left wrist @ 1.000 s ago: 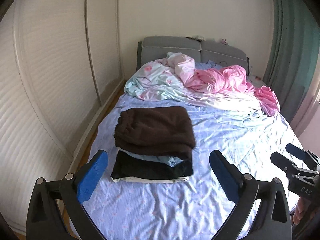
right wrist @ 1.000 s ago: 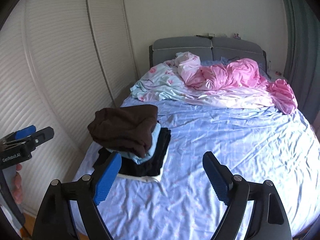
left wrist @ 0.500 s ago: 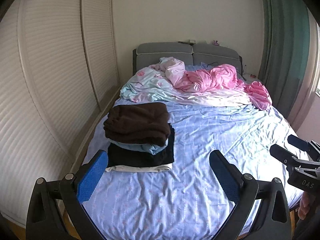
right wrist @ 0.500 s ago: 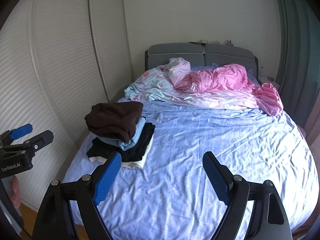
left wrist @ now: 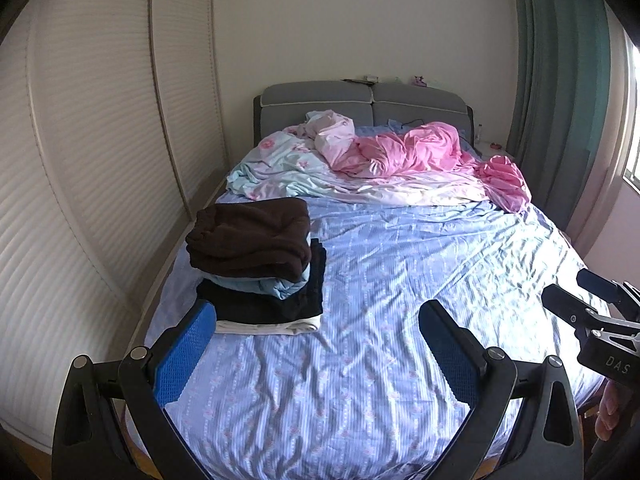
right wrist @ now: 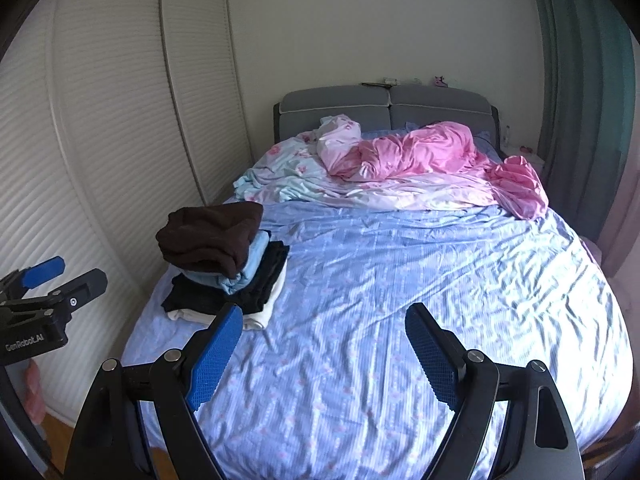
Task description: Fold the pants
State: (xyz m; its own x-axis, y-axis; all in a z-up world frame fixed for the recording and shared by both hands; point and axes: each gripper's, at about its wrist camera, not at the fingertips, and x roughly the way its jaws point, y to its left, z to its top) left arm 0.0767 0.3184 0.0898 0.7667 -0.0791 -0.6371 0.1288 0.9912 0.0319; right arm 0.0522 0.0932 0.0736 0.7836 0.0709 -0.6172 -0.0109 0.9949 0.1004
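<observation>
Folded pants [left wrist: 256,240] top a stack [left wrist: 264,300] by the bed's [left wrist: 380,360] left edge.
Brown, thick, neatly doubled; left tongs [left wrist: 316,344] and right tongs [right wrist: 324,340] gape, holding nothing.

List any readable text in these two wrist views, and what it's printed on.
"DAS": on the body of the right gripper, seen at the edge of the left wrist view.
"GenRobot.AI": on the body of the left gripper, seen at the edge of the right wrist view.
Small items on the headboard: too small to show any text.
</observation>
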